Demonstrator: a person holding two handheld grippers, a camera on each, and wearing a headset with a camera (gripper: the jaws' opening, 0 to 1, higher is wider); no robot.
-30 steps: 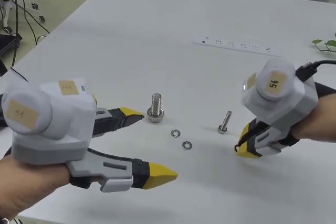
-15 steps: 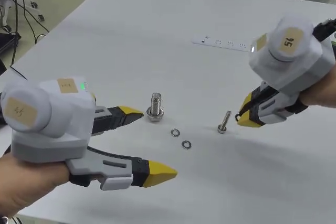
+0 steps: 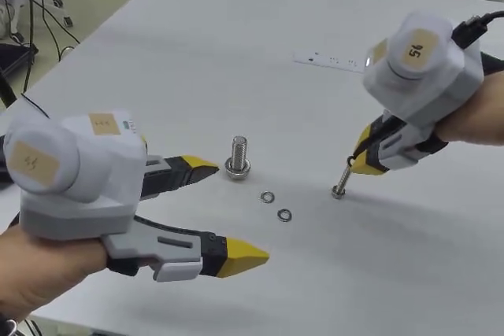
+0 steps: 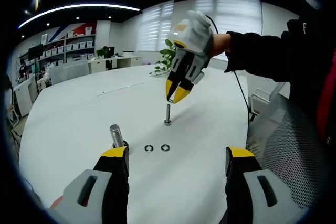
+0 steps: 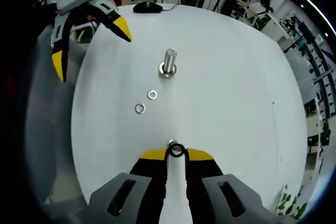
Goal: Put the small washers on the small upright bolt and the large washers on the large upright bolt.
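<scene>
**Counter** [image 3: 236,53]: smooth, matt white top. **Large bolt** [image 3: 239,155] and **small bolt** [image 3: 342,182]: bright bare metal, the large shank visibly threaded. **Loose washers** [image 3: 268,197] [image 3: 284,215]: shiny metal rings. **Held washer** [image 5: 177,150]: metal ring pinched in the right tongs [image 3: 364,164]. **Left tongs** [image 3: 229,210], spread wide, like the right: matt black and grey plastic with smooth yellow tips.

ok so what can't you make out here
- Head view: the yellow-tipped right gripper covers the top of the thin silver upright bolt, so whether the small metal ring it pinches is on the thread yet is hidden.
- All views: the two loose silver washers are too small to size.
- Base of the thick silver upright bolt: too small to tell stacked washers from its head.
</scene>
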